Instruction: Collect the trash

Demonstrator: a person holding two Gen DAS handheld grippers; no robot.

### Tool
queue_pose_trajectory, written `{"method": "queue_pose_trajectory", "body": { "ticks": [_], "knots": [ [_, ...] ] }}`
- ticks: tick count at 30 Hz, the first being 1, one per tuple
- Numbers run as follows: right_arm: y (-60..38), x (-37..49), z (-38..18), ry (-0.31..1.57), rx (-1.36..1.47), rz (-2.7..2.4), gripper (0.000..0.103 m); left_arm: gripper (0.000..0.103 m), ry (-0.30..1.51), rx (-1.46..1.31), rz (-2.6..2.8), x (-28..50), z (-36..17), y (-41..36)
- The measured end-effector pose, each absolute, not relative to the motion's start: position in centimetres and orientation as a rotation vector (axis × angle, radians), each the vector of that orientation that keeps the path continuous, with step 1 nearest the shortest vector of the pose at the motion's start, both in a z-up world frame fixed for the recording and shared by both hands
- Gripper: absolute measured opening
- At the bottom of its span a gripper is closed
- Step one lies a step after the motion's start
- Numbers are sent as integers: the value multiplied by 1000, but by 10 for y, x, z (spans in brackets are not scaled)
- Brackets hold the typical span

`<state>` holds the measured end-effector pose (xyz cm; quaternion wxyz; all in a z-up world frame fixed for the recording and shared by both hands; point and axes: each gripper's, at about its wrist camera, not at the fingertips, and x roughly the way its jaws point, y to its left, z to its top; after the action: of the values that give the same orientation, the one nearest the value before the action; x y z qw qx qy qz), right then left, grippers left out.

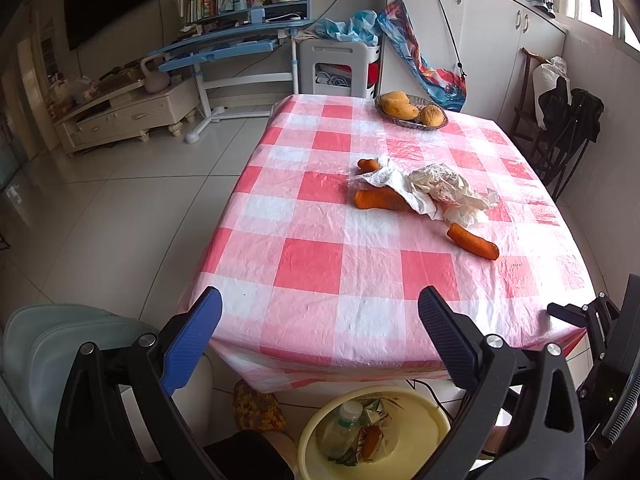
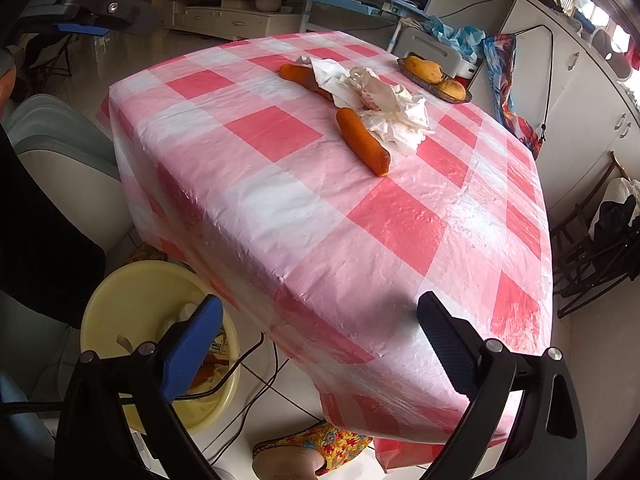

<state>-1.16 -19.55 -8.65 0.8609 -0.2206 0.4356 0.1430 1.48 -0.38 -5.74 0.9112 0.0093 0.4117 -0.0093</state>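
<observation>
Crumpled white paper and wrappers (image 1: 436, 190) lie mid-table on the red-checked cloth (image 1: 340, 272), with three carrots: one small (image 1: 367, 164), one half under the paper (image 1: 380, 200), one loose in front (image 1: 474, 241). The pile also shows in the right wrist view (image 2: 384, 104), with the loose carrot (image 2: 362, 141). A yellow bin (image 1: 420, 404) on the floor by the table's near edge holds a bottle, a carrot and scraps; it also shows in the right wrist view (image 2: 132, 300). My left gripper (image 1: 320, 320) and right gripper (image 2: 320, 320) are open and empty, near that edge.
A basket of mangoes (image 1: 412, 110) stands at the table's far edge. A grey chair (image 1: 52, 344) is left of the bin. Folding chairs with bags (image 1: 568, 120) stand to the right. My slippered foot (image 2: 312, 448) is under the table, with a cable beside it.
</observation>
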Motion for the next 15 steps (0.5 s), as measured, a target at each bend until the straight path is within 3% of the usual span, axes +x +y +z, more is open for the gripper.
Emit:
{"method": "queue_pose_trajectory", "body": {
  "ticks": [15],
  "knots": [
    [-194,-12,-87,910,-474,305,94,96,852,23,-21,18,-60,-6]
  ]
}}
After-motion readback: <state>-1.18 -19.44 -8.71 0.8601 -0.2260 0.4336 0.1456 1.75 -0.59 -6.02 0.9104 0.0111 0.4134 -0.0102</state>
